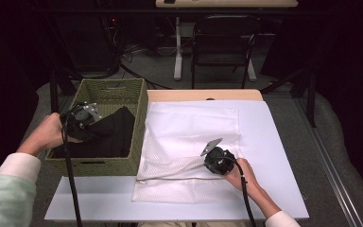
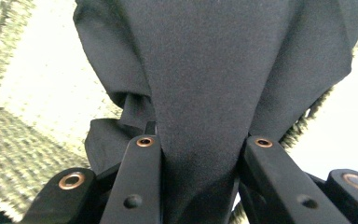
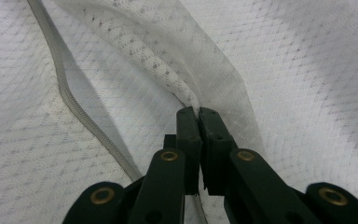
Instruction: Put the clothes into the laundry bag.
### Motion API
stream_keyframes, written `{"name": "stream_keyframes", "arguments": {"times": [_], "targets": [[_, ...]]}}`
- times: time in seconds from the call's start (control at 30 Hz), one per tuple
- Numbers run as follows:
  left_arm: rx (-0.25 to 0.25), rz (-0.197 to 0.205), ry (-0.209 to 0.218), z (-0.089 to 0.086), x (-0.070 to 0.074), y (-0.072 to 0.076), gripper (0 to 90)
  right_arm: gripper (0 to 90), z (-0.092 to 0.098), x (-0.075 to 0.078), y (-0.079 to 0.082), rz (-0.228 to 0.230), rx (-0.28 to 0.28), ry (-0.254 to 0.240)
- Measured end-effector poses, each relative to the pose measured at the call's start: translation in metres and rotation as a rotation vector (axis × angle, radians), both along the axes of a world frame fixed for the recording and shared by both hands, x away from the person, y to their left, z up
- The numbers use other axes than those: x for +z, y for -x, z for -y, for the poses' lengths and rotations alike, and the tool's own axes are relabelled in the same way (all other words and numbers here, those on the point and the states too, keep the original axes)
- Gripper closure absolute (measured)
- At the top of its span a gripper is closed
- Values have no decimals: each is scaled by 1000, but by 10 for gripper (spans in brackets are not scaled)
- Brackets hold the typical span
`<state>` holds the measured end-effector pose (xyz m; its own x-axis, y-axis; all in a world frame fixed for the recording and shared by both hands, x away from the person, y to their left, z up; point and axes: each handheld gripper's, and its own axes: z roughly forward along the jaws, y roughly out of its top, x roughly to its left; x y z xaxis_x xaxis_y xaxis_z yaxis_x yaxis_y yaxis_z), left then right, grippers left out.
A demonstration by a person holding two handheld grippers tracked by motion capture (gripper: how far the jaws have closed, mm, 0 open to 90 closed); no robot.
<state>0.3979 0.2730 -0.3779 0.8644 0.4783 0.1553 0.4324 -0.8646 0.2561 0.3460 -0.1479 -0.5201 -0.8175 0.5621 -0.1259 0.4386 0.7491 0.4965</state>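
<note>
Black cloth [image 1: 111,132] is clamped in the left hand-held gripper [image 1: 86,124], hanging over the green basket [image 1: 137,123] at the desk's [image 1: 274,142] left. Right hand-held gripper [image 3: 198,116] pinches the white mesh bag's [image 1: 189,137] upper layer beside its zipper [image 3: 70,100].

1. We see the woven basket [image 1: 137,127] blocking the table's left side, its tall wall touching the mesh bag [image 1: 189,142].
2. Black cloth [image 1: 111,135] crowds the basket's inside.
3. We find bare white table [image 1: 274,142] right of the bag, and a clear strip along the near edge.
</note>
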Motion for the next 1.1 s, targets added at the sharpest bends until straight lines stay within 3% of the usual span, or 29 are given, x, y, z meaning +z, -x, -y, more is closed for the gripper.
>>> {"name": "stream_keyframes", "arguments": {"times": [0.27, 0.37, 0.47, 0.93, 1.1], "targets": [[-1, 20, 7, 2, 23, 7, 755, 874, 0, 1, 1, -3, -16, -4], [9, 19, 2, 4, 29, 11, 756, 874, 0, 1, 0, 11, 3, 0], [-2, 16, -8, 6, 37, 14, 756, 875, 0, 1, 1, 0, -19, -6], [-23, 26, 0, 25, 57, 38, 757, 875, 0, 1, 1, -3, -21, -8], [-39, 7, 9, 35, 62, 45, 758, 876, 0, 1, 0, 2, -18, -10]]}}
